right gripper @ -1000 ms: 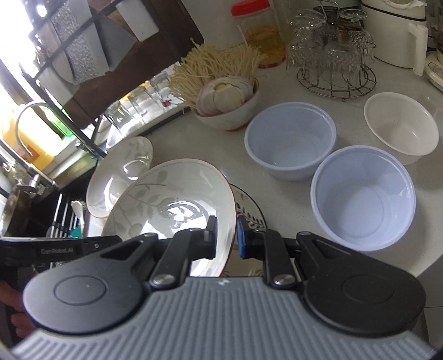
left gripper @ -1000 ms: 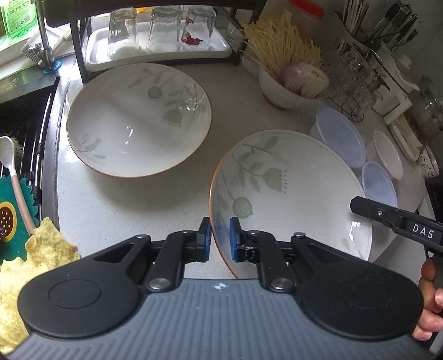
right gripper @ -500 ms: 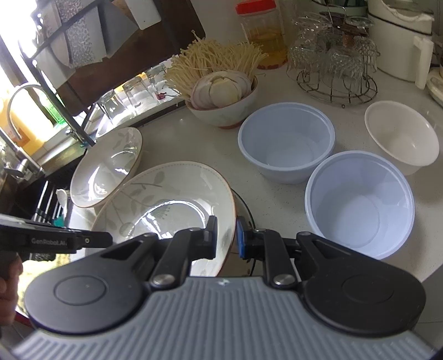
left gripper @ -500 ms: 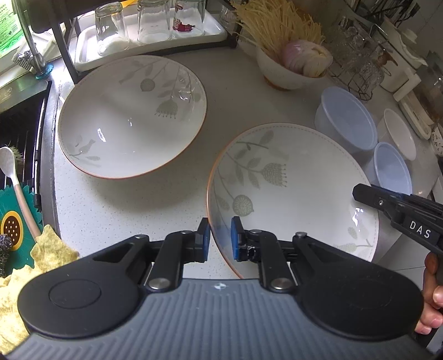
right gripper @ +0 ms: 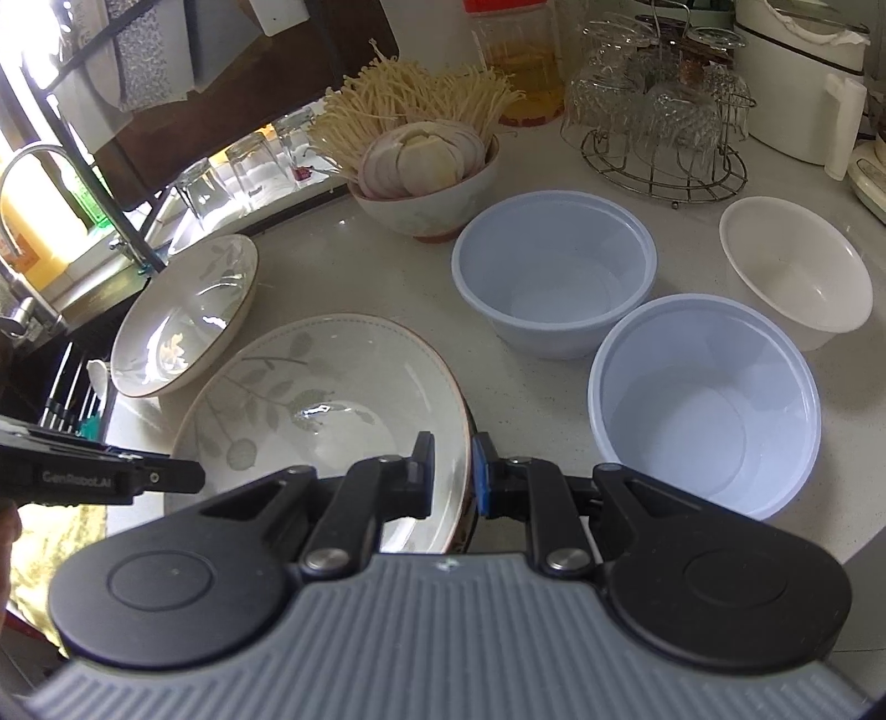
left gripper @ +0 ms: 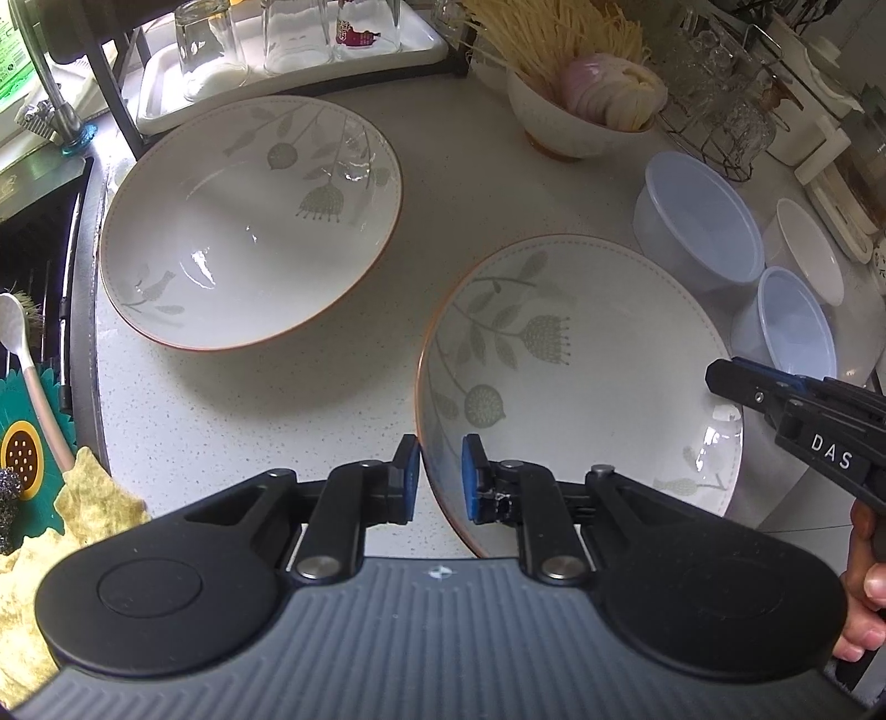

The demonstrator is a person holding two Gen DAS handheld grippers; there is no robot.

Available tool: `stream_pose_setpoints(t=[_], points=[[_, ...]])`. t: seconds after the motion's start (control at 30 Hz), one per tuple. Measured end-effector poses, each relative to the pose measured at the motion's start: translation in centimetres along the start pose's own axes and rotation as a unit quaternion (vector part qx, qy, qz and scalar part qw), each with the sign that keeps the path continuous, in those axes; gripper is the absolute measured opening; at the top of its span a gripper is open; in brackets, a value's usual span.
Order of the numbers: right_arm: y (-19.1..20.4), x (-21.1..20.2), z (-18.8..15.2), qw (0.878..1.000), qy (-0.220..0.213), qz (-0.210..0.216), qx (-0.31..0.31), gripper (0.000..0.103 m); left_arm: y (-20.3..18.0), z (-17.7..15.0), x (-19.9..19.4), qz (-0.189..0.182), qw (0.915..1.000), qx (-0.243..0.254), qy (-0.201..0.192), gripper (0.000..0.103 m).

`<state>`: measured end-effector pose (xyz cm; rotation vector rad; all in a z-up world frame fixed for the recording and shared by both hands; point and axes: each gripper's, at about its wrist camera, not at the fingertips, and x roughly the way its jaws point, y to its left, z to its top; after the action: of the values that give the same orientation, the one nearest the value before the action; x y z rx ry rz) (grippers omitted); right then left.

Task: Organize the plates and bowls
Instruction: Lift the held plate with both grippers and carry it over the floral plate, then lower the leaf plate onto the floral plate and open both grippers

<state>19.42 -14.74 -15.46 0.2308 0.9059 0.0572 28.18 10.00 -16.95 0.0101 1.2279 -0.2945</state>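
A leaf-patterned plate (left gripper: 587, 387) is held on both sides. My left gripper (left gripper: 438, 476) is shut on its left rim, and my right gripper (right gripper: 451, 471) is shut on its right rim (right gripper: 332, 399). The right gripper also shows in the left wrist view (left gripper: 720, 379). A dark plate edge (right gripper: 470, 498) peeks out beneath it in the right wrist view. A second matching plate (left gripper: 249, 221) lies on the counter to the left, also seen in the right wrist view (right gripper: 188, 315). Two pale blue bowls (right gripper: 554, 271) (right gripper: 703, 399) and a white bowl (right gripper: 797, 266) stand to the right.
A bowl of onion and enoki mushrooms (right gripper: 426, 166) stands behind. A tray of upturned glasses (left gripper: 288, 39) sits at the back left, a wire rack of glasses (right gripper: 659, 127) at the back right. The sink (left gripper: 33, 266) with a cloth and spoon is on the left.
The held plate has lifted and moved slightly toward the left plate. Both grippers stay shut on its rim.
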Motion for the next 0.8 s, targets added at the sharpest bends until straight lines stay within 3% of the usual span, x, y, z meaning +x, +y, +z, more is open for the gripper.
stream_pose_setpoints(t=[0.37, 0.8], points=[[-0.7, 0.0, 0.4, 1.000, 0.005, 0.018, 0.022, 0.019, 0.5, -0.4, -1.4, -0.007, 0.9995, -0.027, -0.017, 0.019], [0.2, -3.7, 2.7, 0.998, -0.029, 0.062, 0.009, 0.020, 0.3, -0.6, -7.0, -0.014, 0.9932, -0.069, -0.092, 0.019]])
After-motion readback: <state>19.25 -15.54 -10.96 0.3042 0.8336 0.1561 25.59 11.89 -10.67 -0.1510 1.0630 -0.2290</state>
